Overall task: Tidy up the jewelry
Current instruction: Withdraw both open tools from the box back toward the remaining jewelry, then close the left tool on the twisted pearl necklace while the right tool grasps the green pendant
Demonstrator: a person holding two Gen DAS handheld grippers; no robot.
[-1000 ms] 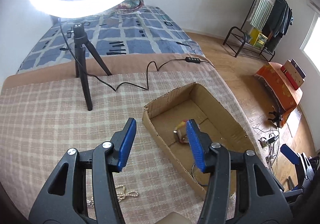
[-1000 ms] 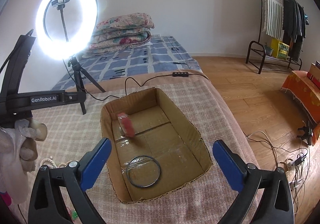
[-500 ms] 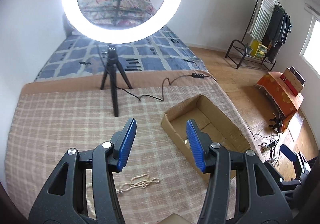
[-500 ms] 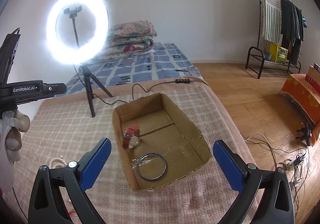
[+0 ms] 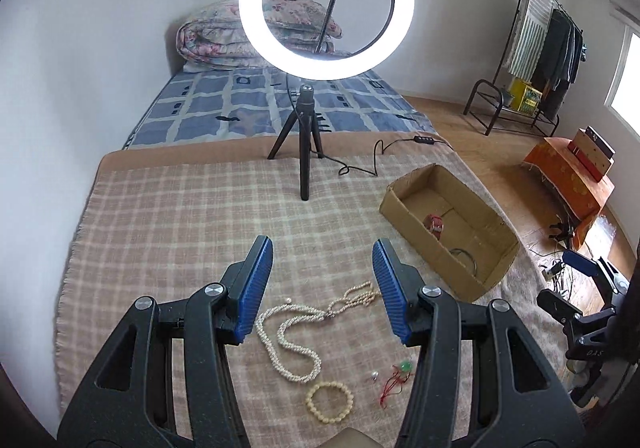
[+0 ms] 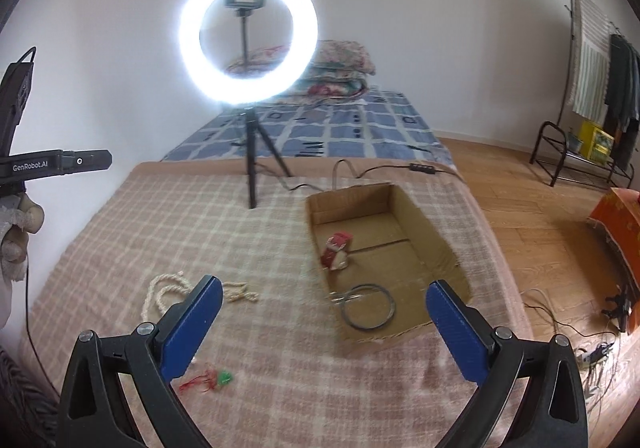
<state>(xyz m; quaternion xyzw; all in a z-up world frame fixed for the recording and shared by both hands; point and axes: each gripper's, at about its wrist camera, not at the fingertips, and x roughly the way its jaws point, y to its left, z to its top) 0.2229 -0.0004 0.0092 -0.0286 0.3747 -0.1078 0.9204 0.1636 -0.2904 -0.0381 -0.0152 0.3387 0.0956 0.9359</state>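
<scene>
A cardboard box (image 5: pixel 490 244) (image 6: pixel 432 232) lies on the checked blanket, holding a red watch (image 5: pixel 435 224) (image 6: pixel 336 248) and a dark metal hoop (image 6: pixel 368 306). On the blanket before it lie a long pearl necklace (image 5: pixel 288 332) (image 6: pixel 168 290), a cream bead bracelet (image 5: pixel 330 402) and a red-string charm with a green bead (image 5: pixel 398 378) (image 6: pixel 208 380). My left gripper (image 5: pixel 322 254) hovers open above the pearls with nothing between its fingers. Held wide open and empty, my right gripper (image 6: pixel 324 294) hangs in front of the box.
A lit ring light on a black tripod (image 5: pixel 306 151) (image 6: pixel 250 167) stands on the blanket behind, its cable (image 5: pixel 372 159) trailing right. A bed with folded quilts lies beyond. Right of the blanket are a wooden floor, clothes rack and loose wires. A gloved hand (image 6: pixel 16 232) holds the left gripper.
Both grippers have drawn back and up from the box. The left view swung left from over the box to the loose jewelry, which has come into sight. Neither gripper's opening has changed.
</scene>
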